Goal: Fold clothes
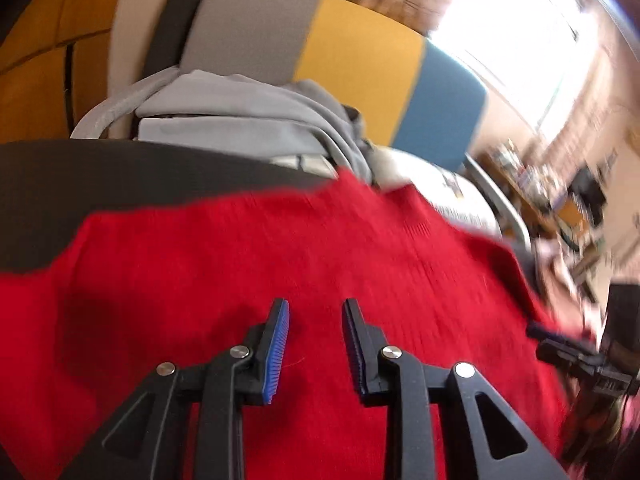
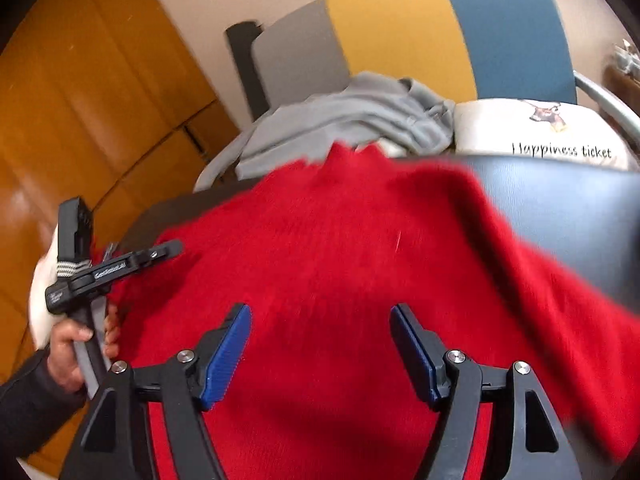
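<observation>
A red knitted sweater (image 1: 280,248) lies spread over a dark seat surface and fills the lower half of both views, red sweater (image 2: 340,248). My left gripper (image 1: 316,308) hovers just above the knit, open, nothing between its blue pads. My right gripper (image 2: 320,316) is open wider, also over the red fabric with an empty gap. The left gripper (image 2: 120,264) shows at the sweater's left edge in the right wrist view, held by a person's hand (image 2: 68,348). The right gripper (image 1: 572,348) shows at the sweater's right edge in the left wrist view.
Behind the sweater sits a heap of grey clothes (image 1: 248,116) (image 2: 352,116) against a grey, yellow and blue backrest (image 2: 400,20). A white printed cushion (image 2: 540,132) lies at the right. The dark seat (image 1: 120,176) shows left of the sweater. Orange wooden panels (image 2: 80,100) stand at the left.
</observation>
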A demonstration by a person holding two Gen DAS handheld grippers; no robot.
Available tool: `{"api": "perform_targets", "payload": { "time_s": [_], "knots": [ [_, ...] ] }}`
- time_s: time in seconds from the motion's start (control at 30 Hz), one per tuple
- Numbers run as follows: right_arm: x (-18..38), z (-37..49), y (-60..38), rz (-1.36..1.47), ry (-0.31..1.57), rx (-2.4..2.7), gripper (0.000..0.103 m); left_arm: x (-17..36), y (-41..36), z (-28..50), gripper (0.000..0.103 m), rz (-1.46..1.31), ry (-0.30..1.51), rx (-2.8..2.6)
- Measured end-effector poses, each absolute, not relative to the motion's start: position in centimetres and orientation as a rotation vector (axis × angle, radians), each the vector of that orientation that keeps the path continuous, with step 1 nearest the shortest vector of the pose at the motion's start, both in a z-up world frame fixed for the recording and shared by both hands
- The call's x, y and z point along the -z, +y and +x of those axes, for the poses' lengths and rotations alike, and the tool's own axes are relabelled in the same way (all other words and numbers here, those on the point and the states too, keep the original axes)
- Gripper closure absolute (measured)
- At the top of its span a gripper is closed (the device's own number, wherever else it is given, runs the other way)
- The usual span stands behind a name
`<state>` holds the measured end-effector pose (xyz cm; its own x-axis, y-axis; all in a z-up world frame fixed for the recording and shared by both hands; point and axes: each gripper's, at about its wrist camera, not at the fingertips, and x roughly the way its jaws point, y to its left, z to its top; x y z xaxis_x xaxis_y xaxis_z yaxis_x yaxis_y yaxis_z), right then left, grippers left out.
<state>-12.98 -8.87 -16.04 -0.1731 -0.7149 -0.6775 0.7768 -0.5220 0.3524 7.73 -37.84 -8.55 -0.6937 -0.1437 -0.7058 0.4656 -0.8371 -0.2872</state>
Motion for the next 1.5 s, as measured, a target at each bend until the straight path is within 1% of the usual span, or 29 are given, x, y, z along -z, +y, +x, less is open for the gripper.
{"api": "perform_targets", "payload": {
  "time_s": [0.1, 0.2, 0.33, 0.4, 0.43, 0.5, 0.57, 0.6, 0.67, 0.8, 0.83, 0.9, 0.93, 0.97, 1.03, 1.1, 1.13, 1.17, 1.2, 1.23, 1.4, 1.5],
  "knots": [
    [17.6, -9.1, -6.6, 1.065, 0.257, 1.910, 0.030, 9.2, -34.8, 10.9, 0.076, 1.034, 0.617, 2.533],
    [18.4, -6.1, -3.9, 1.053, 0.307, 1.965, 0.029, 10.6, -33.0, 13.9, 0.075, 1.111, 0.605, 2.487],
    [18.8, -3.5, -1.1, 1.022, 0.332, 2.048, 0.029, 11.0, -32.5, 17.4, 0.075, 1.054, 0.588, 2.454],
    [18.8, -3.1, -0.9, 1.011, 0.340, 2.062, 0.029, 11.1, -32.6, 17.9, 0.075, 1.053, 0.537, 2.441],
    [18.8, -3.0, -1.1, 1.008, 0.352, 2.065, 0.026, 11.1, -32.5, 17.8, 0.075, 1.061, 0.500, 2.436],
    [19.1, -3.2, -1.7, 1.006, 0.375, 2.045, 0.017, 11.0, -32.3, 17.5, 0.075, 1.072, 0.461, 2.422],
    [19.2, -3.3, -2.3, 1.005, 0.399, 2.021, 0.003, 10.6, -32.2, 17.0, 0.075, 1.068, 0.477, 2.380],
    [19.3, -3.3, -2.6, 1.006, 0.413, 2.012, 0.000, 10.2, -31.9, 16.7, 0.075, 1.052, 0.484, 2.380],
    [19.4, -3.1, -2.7, 1.010, 0.418, 2.011, 0.000, 9.5, -30.4, 15.8, 0.075, 1.010, 0.488, 2.435],
    [18.8, -3.6, -1.1, 1.037, 0.264, 2.024, 0.000, 9.3, -26.1, 11.8, 0.074, 1.060, 0.396, 2.606],
    [18.4, -3.6, -0.5, 1.039, 0.241, 2.052, 0.002, 9.6, -25.1, 10.8, 0.073, 1.095, 0.361, 2.631],
    [17.3, -3.7, 1.6, 1.003, 0.170, 2.140, 0.021, 10.4, -23.8, 9.7, 0.072, 1.154, 0.327, 2.643],
    [16.6, -3.7, 2.8, 0.978, 0.132, 2.187, 0.035, 10.5, -23.4, 9.6, 0.070, 1.157, 0.319, 2.644],
    [16.1, -3.6, 4.1, 0.958, 0.119, 2.243, 0.038, 10.7, -23.0, 9.5, 0.069, 1.160, 0.310, 2.646],
    [15.1, -3.5, 7.2, 0.903, 0.166, 2.400, 0.038, 10.9, -23.1, 9.7, 0.068, 1.155, 0.340, 2.657],
    [14.8, -3.9, 9.3, 0.898, 0.242, 2.508, 0.041, 11.0, -23.9, 10.1, 0.068, 1.144, 0.406, 2.675],
    [14.8, -4.3, 10.4, 0.905, 0.279, 2.559, 0.043, 11.1, -24.2, 10.2, 0.068, 1.140, 0.432, 2.681],
    [14.7, -4.7, 11.5, 0.911, 0.317, 2.609, 0.050, 11.1, -24.3, 10.2, 0.068, 1.137, 0.448, 2.683],
    [14.7, -5.2, 12.6, 0.920, 0.346, 2.655, 0.054, 11.1, -24.4, 10.2, 0.068, 1.133, 0.465, 2.686],
    [14.8, -5.7, 13.5, 0.940, 0.339, 2.681, 0.057, 11.1, -24.6, 10.2, 0.068, 1.130, 0.481, 2.689],
    [16.6, -7.3, 15.9, 1.093, 0.319, 2.647, 0.057, 11.3, -25.1, 10.1, 0.068, 1.112, 0.564, 2.700],
    [17.8, -7.9, 16.2, 1.148, 0.285, 2.608, 0.057, 11.2, -25.0, 10.3, 0.068, 1.112, 0.552, 2.697]
  ]
}}
